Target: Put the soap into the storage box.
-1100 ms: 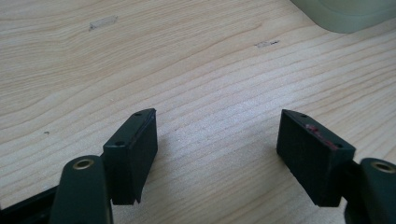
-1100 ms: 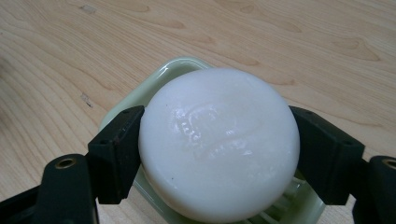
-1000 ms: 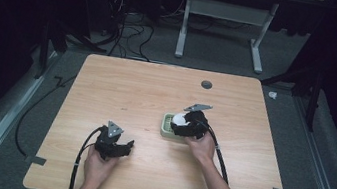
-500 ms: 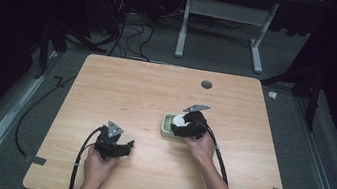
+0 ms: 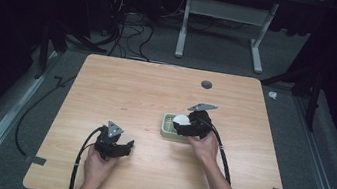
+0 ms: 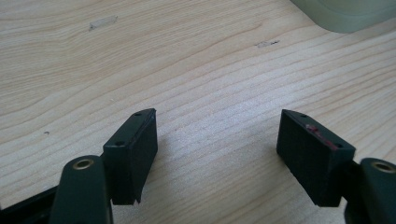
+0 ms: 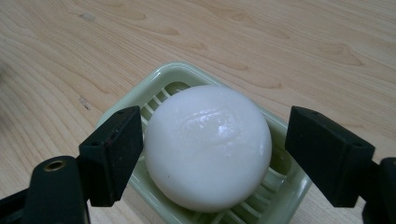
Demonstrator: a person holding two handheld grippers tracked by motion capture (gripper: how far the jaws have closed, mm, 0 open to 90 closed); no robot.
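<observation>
A round white bar of soap [image 7: 208,144] lies in a pale green slatted soap dish [image 7: 140,98] right of the table's middle [image 5: 168,125]. My right gripper [image 7: 215,140] straddles the soap [image 5: 182,120]. Its jaws have just been opening, and a gap shows between the right pad and the soap, so it is open around it. Near the front left, my left gripper [image 5: 123,147] rests low over bare wood, open with nothing between its pads [image 6: 217,144]. A corner of the dish [image 6: 345,14] shows far off in the left gripper view.
The light wooden table [image 5: 122,87] has a round grommet hole [image 5: 206,84] at the back. Cables trail from both grippers toward the front edge. A white desk frame [image 5: 224,12] and floor cables stand beyond the table.
The right gripper has shifted very slightly over the dish. The left hand has kept still.
</observation>
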